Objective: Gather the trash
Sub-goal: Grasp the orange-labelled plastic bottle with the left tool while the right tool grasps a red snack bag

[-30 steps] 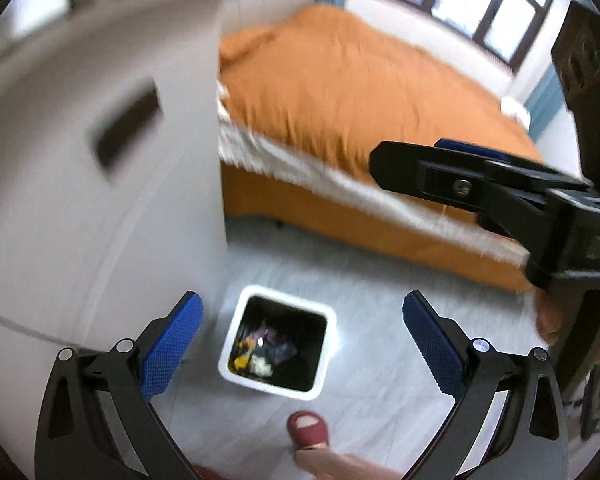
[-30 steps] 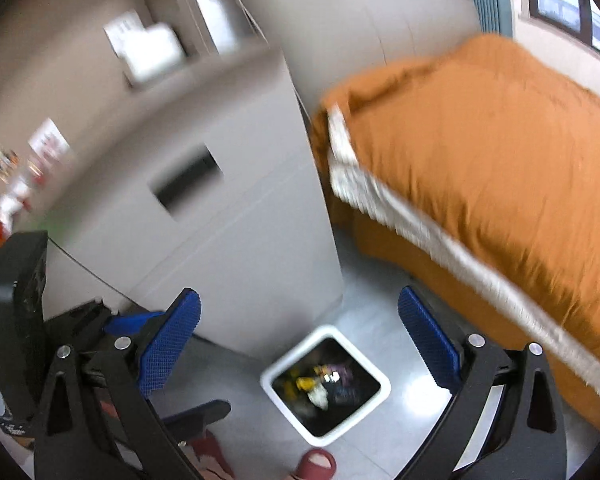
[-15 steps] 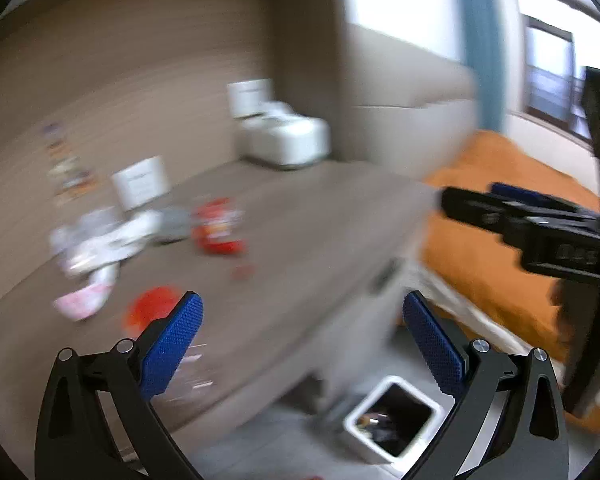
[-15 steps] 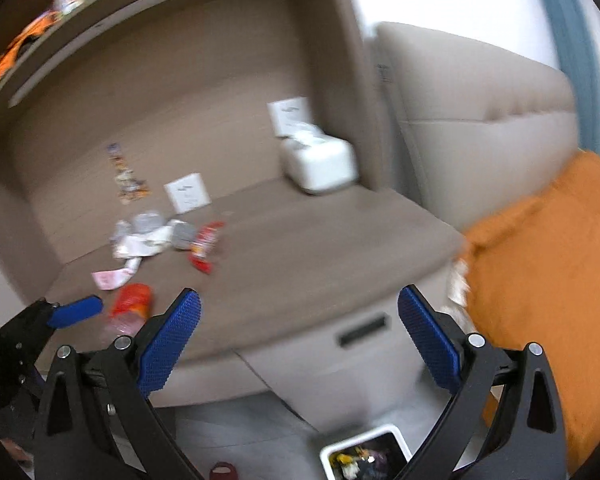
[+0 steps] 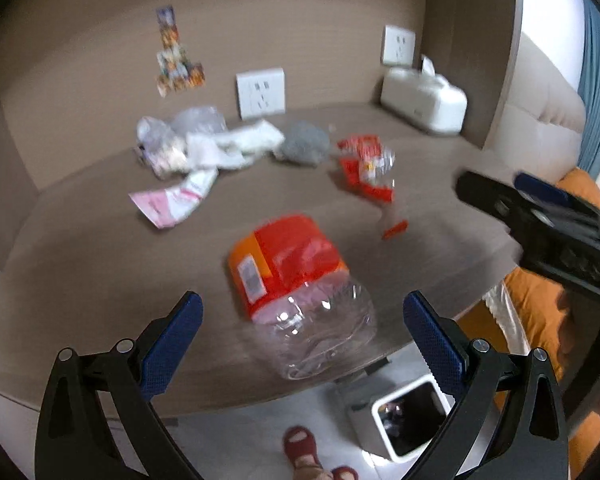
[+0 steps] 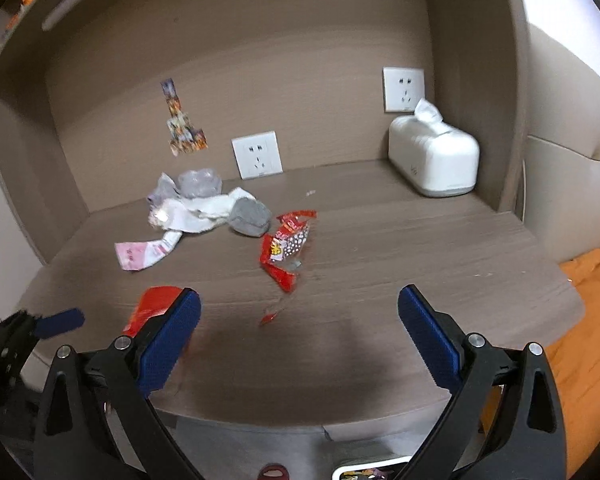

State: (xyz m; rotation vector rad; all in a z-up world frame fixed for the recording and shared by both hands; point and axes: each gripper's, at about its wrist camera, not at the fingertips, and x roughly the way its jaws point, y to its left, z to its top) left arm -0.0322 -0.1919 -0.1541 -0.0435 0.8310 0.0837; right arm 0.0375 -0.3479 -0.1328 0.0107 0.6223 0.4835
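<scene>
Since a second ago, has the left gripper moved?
Yes. The left gripper has swung up from over the trash bin on the floor to the tabletop, now open over the plastic bottle.

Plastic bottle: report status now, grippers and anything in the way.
Left gripper open, right gripper open, both empty. Plastic bottle lying on the tabletop, between the left fingers. Nothing in the way.

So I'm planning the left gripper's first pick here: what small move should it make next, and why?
Probably ease the left gripper forward and down around the plastic bottle. Its jaws are open and empty, and the bottle lies on its side on the tabletop right between them, the nearest piece of trash. The trash bin waits on the floor below.
</scene>
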